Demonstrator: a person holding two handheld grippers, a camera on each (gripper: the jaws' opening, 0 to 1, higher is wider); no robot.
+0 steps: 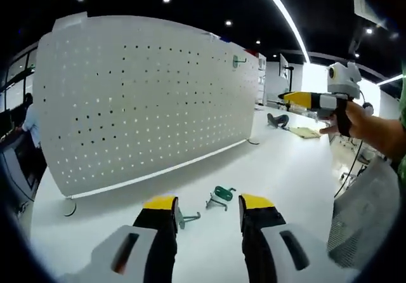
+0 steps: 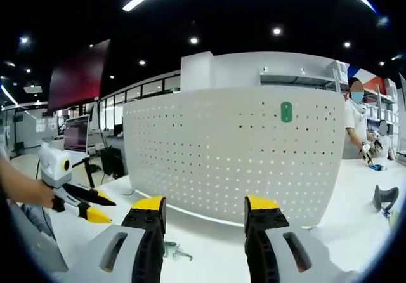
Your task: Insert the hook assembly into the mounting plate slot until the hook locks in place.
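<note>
Left tongs [image 1: 208, 210] apart and empty, poised low over the white table [image 1: 279, 169], just short of two loose hooks. Right tongs [image 2: 203, 213] likewise apart and empty, held up and facing the white pegboard [image 2: 235, 150]; seen from the left gripper view, raised well off to the right in a hand [image 1: 355, 121].

Green hook [image 1: 220, 195] lying flat on the table between the left tong tips and slightly beyond them, with a grey metal hook [image 1: 188, 218] just beside the left tip. Pegboard [image 1: 146, 99] standing upright on the table behind them, apparently serving as the mounting plate. One green hook [image 2: 287, 111] already seated near the board's top edge.

Step in hand, judging by the layout: picking up a loose hook. Best done by lowering the left tongs squarely over the green hook, closing on its plastic body rather than on the thin wire, and lifting with the mounting prongs left free. Worth gripping firmly, since a flat, small piece may skid on the smooth table.

Long axis of the green hook running roughly along the table, angled from lower left to upper right in the left gripper view; which end carries the prongs too small to tell. Before insertion, turning needed so the prongs face the holes square-on, then pressing in until seated.
</note>
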